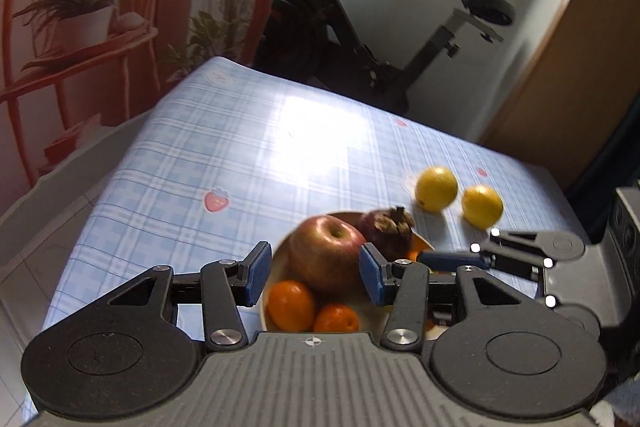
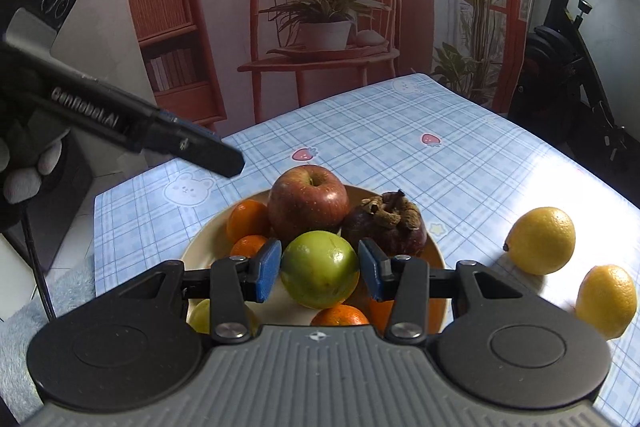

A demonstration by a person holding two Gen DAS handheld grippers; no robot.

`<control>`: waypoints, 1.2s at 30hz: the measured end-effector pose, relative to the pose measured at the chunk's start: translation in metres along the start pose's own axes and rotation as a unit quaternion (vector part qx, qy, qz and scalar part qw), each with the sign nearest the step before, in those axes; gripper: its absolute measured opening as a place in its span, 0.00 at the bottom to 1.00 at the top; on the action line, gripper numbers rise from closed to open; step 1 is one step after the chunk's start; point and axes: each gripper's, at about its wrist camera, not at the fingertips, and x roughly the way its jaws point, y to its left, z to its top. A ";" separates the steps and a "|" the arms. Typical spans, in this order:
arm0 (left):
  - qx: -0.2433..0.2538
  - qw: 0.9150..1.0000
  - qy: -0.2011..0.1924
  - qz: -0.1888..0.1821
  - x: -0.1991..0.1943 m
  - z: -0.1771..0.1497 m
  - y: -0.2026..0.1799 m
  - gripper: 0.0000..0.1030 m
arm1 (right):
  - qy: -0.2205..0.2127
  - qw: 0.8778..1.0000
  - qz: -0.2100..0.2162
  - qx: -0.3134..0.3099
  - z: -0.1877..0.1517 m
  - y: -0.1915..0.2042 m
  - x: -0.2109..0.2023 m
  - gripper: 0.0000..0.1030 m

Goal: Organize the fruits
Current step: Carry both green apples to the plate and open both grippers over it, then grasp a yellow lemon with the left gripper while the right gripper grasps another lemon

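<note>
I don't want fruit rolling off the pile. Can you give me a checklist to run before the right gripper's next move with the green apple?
1. Green apple sits between the right gripper's blue pads: ok.
2. Pads actually pressing on it: cannot tell, they sit right at its sides.
3. Apple is over the plate, not past the rim: ok.
4. Neighbours stable: red apple and the dark fruit sit close behind it; cannot tell whether they touch.
5. Left gripper is open, over the plate, holding nothing: ok.
6. All fruit collected: not ok, two lemons lie on the tablecloth.
</note>
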 end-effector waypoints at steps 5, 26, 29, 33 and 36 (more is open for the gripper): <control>-0.034 0.999 -0.021 0.027 0.004 0.006 0.007 0.50 | 0.010 1.000 0.006 -0.012 0.001 0.008 0.010 0.44; -0.040 0.997 -0.031 0.063 0.007 0.012 0.006 0.52 | -0.016 1.000 -0.012 0.023 -0.007 -0.006 -0.003 0.45; -0.028 0.997 -0.028 0.066 0.010 0.014 -0.002 0.52 | -0.035 0.998 -0.034 0.043 -0.010 -0.018 -0.013 0.45; -0.013 0.997 -0.030 0.069 0.013 0.018 -0.013 0.53 | -0.062 0.993 -0.075 0.073 -0.017 -0.038 -0.029 0.47; 0.003 0.997 -0.034 0.073 0.015 0.021 -0.025 0.55 | -0.085 0.986 -0.109 0.090 -0.025 -0.053 -0.042 0.52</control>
